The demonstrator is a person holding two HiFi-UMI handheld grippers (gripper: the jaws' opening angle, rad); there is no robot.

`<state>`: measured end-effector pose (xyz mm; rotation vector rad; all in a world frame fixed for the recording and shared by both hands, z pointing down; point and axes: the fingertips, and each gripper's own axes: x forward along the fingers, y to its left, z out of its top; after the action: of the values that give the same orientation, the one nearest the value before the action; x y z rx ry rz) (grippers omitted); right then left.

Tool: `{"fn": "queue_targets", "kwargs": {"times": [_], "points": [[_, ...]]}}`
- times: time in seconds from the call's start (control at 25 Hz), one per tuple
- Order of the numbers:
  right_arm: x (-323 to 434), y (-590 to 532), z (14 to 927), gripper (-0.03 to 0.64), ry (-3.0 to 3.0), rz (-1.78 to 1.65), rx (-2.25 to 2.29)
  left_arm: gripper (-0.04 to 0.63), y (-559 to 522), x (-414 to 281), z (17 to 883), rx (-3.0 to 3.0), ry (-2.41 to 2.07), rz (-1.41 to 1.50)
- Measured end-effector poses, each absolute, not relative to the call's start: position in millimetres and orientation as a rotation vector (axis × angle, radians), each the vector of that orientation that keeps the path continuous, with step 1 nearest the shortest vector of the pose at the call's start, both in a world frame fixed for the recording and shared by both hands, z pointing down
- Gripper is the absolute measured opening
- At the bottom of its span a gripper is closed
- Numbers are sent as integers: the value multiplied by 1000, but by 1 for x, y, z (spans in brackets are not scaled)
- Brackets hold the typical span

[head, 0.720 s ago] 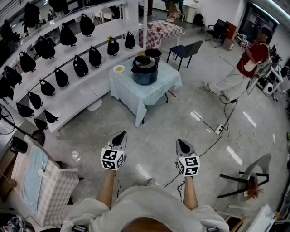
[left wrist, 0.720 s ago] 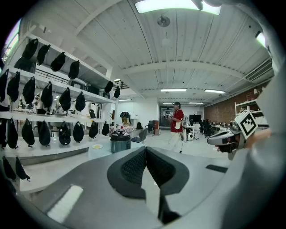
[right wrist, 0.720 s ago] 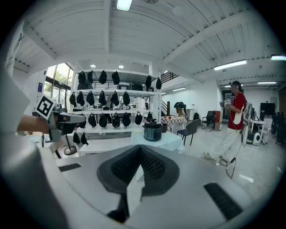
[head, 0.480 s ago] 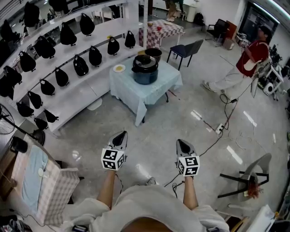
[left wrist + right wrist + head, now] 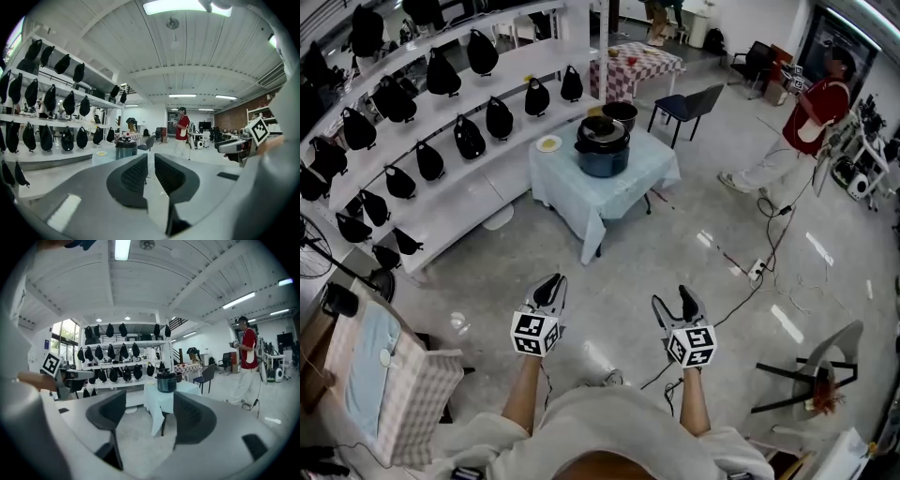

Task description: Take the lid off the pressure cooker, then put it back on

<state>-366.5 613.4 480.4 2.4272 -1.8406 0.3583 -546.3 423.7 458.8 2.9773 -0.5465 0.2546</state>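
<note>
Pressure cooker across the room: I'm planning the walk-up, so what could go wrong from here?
The cable trailing over the floor near the path could trip the person. The left claw is shut and cannot take the lid unless opened. The bowl right behind the pressure cooker might get knocked.

The right tongs [image 5: 674, 298], shut before, now stand spread apart with nothing between.

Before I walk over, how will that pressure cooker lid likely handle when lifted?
The lid looks like thick dark metal, so probably rigid and fairly heavy. The pressure cooker stands on a draped tablecloth, so it may slide if the lid sticks.
</note>
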Motion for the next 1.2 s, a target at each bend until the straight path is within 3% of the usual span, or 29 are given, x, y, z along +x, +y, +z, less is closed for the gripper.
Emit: {"fn": "queue_targets", "kwargs": {"times": [0.12,0.28,0.48,0.64,1.2], "points": [[-363,612,475,339,-1839,305,2451,29,423,-542,459,2968,-539,250],[-357,612,479,342,-1821,316,2441,34,425,-536,461,2969,-528,257],[-346,613,481,342,-1815,325,2434,115,428,-522,464,2960,-504,269],[-335,615,482,342,-1820,328,2425,280,437,-504,467,2968,-453,287],[-289,618,500,342,-1825,370,2399,295,449,-454,488,2957,-462,329]]}}
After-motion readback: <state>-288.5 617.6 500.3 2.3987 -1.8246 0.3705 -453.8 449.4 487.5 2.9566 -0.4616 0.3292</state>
